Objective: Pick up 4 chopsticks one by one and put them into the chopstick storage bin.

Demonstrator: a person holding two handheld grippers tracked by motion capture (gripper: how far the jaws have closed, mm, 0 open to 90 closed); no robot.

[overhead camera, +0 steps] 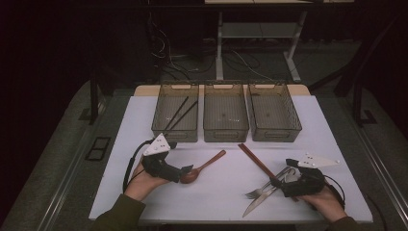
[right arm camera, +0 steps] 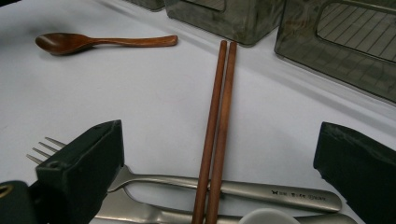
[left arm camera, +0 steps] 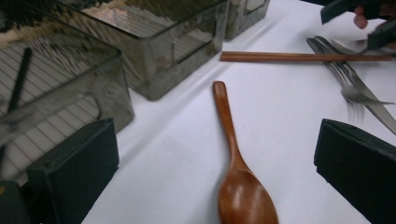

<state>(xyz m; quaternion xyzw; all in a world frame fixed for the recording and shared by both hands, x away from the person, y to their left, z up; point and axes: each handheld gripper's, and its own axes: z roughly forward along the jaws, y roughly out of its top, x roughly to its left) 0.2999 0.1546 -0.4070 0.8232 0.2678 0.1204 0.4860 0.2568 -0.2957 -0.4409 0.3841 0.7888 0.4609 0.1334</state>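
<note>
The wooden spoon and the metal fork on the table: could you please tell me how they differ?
The wooden spoon is reddish-brown; the metal fork is silvery grey. The wooden spoon lies alone on the white table, while the metal fork lies against a knife with brown chopsticks across its handle. Both lie flat, gripped by neither gripper.

High view: table [overhead camera: 144, 125] is seen from above, facing forward and down. Gripper views: set low, close to the surface. Wooden spoon [left arm camera: 236, 158] and chopsticks [right arm camera: 217, 121] are shared.

Small engraved marks on the fork handle [right arm camera: 261, 191] are too tiny to read.
</note>
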